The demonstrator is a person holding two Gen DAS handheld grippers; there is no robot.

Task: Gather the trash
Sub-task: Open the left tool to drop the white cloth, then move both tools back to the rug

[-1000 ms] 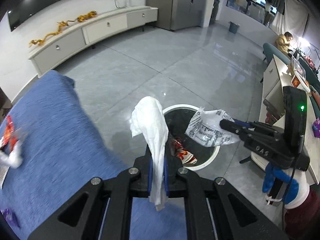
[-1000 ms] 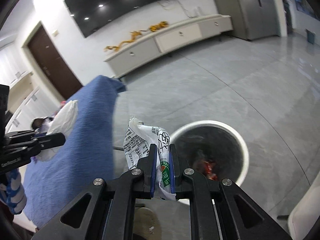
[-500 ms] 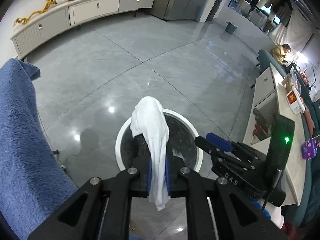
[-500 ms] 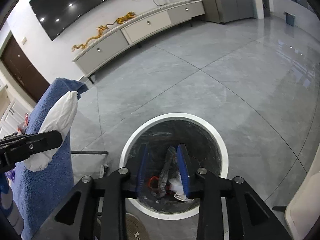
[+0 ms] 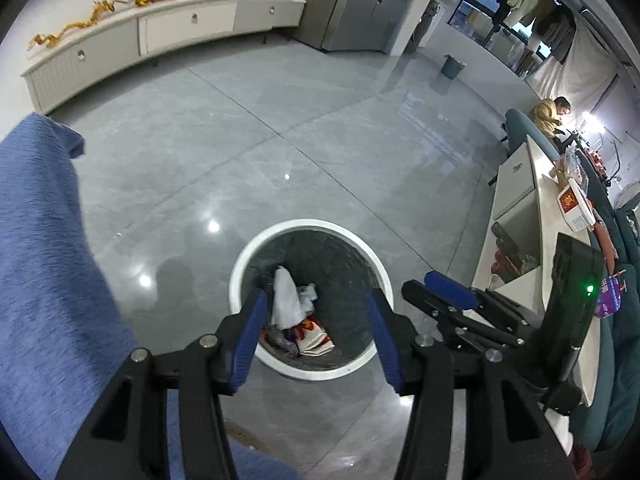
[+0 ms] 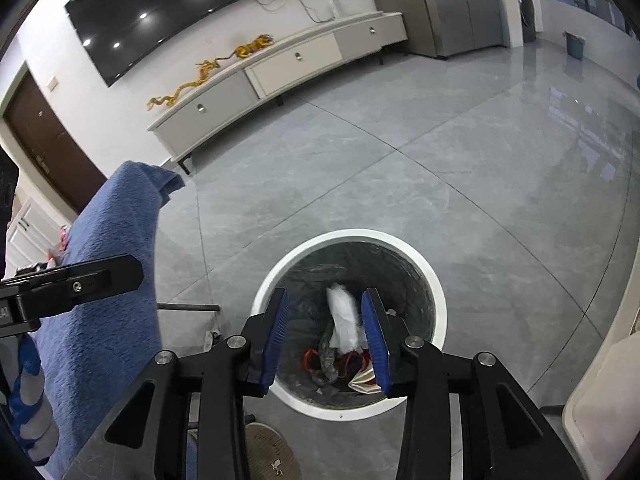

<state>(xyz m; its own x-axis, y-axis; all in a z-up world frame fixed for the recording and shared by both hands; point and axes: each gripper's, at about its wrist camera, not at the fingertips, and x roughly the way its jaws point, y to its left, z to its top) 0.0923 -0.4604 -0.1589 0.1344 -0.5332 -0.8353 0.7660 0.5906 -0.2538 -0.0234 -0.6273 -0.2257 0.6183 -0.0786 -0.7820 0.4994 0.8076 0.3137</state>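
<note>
Left tongs: apart, empty | Right tongs: apart, empty | Bin below both: white tissue, wrappers inside | Left: scraps on blue cloth, unclear

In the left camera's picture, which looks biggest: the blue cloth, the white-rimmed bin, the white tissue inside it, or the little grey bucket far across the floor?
Largest to smallest as they look:
1. blue cloth, though nearness inflates it
2. bin
3. tissue
4. grey bucket, shrunk by distance
</note>
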